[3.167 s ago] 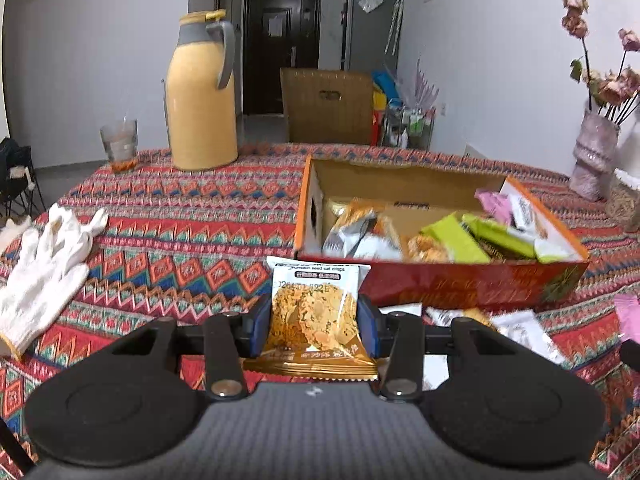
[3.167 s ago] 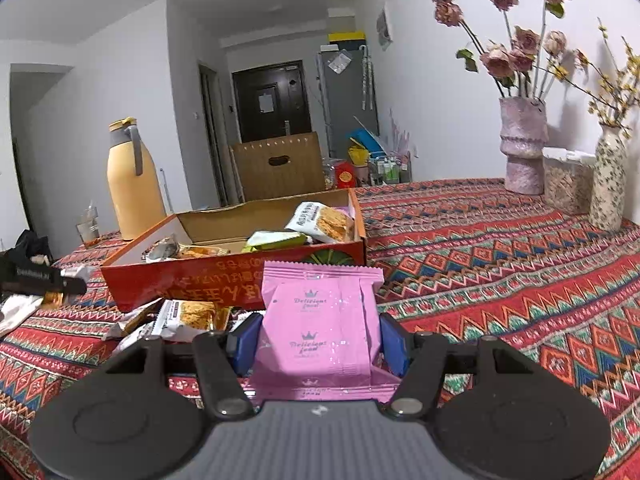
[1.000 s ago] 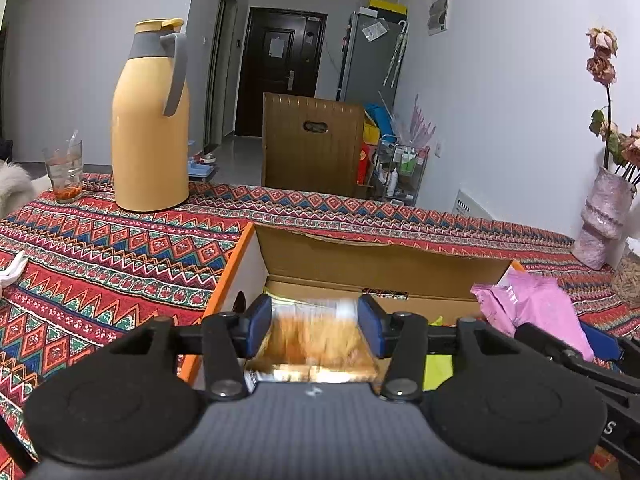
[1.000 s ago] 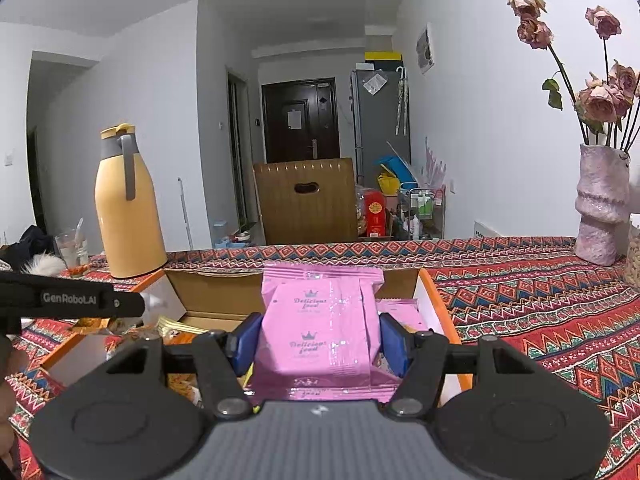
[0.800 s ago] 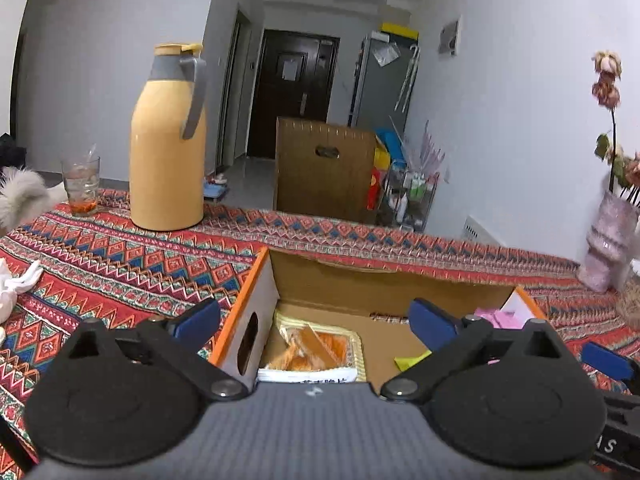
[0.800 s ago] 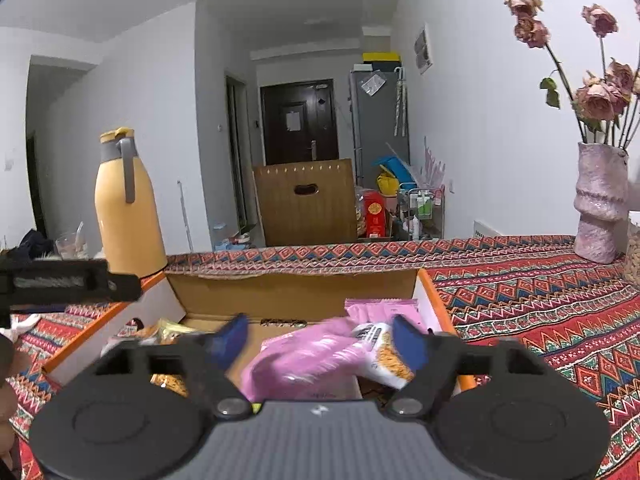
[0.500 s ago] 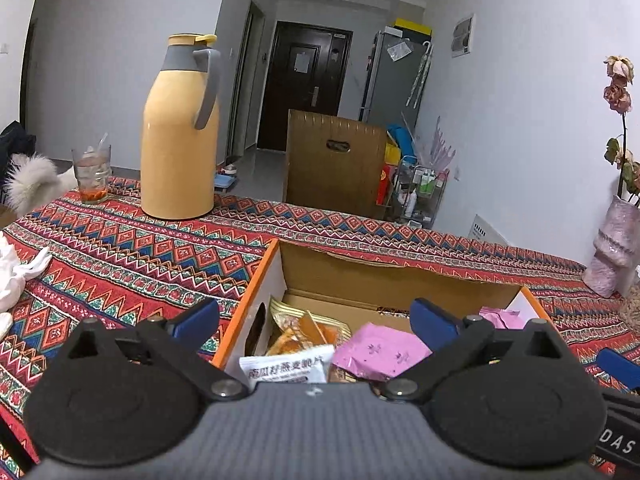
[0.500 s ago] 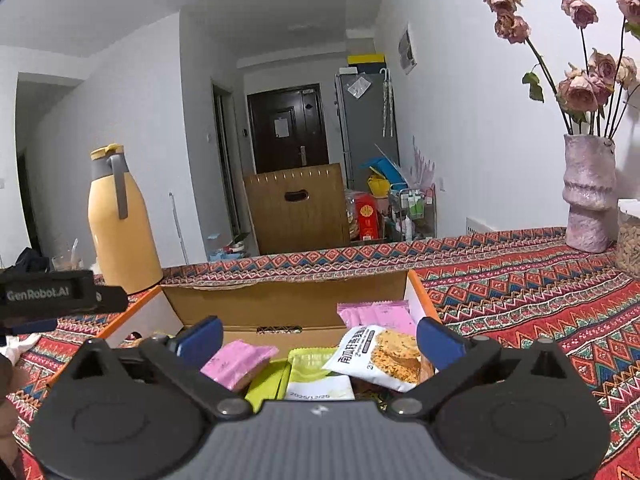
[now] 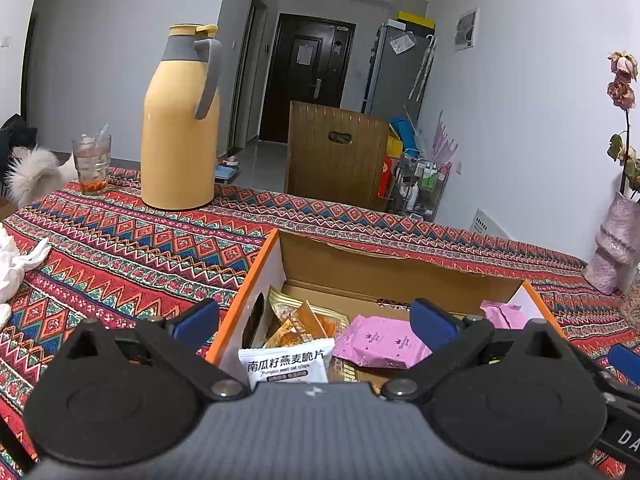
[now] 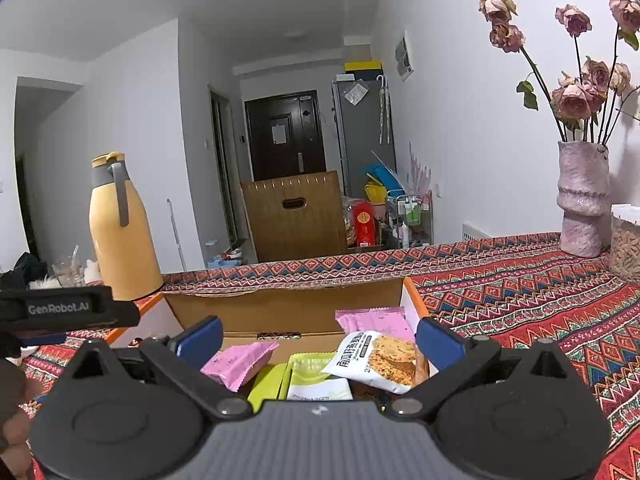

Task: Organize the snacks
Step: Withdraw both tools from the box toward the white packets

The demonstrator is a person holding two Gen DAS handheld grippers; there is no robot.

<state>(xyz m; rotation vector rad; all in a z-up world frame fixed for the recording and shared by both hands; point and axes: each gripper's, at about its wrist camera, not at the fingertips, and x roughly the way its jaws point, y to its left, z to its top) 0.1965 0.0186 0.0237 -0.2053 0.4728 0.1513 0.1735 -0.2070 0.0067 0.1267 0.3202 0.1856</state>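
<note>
A: Tongs status? Both have just been opening
B: Left tongs (image 9: 314, 322) and right tongs (image 10: 320, 338) standing wide apart, nothing between, hovering over box (image 9: 400, 276)
A: Snacks?
B: Pink packet (image 9: 380, 342) and crisps packet (image 9: 286, 366) lying inside it

Left tool (image 9: 314, 322) body hides the box's (image 9: 256, 268) near wall and the white snack packet's (image 9: 286, 362) lower half. White gloves (image 9: 16, 264) cut off at desk's left edge. Green packet's (image 10: 318, 380) print too small.

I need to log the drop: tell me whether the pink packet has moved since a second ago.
Yes. The pink packet has dropped from between the right gripper's jaws, now open, into the cardboard box.
</note>
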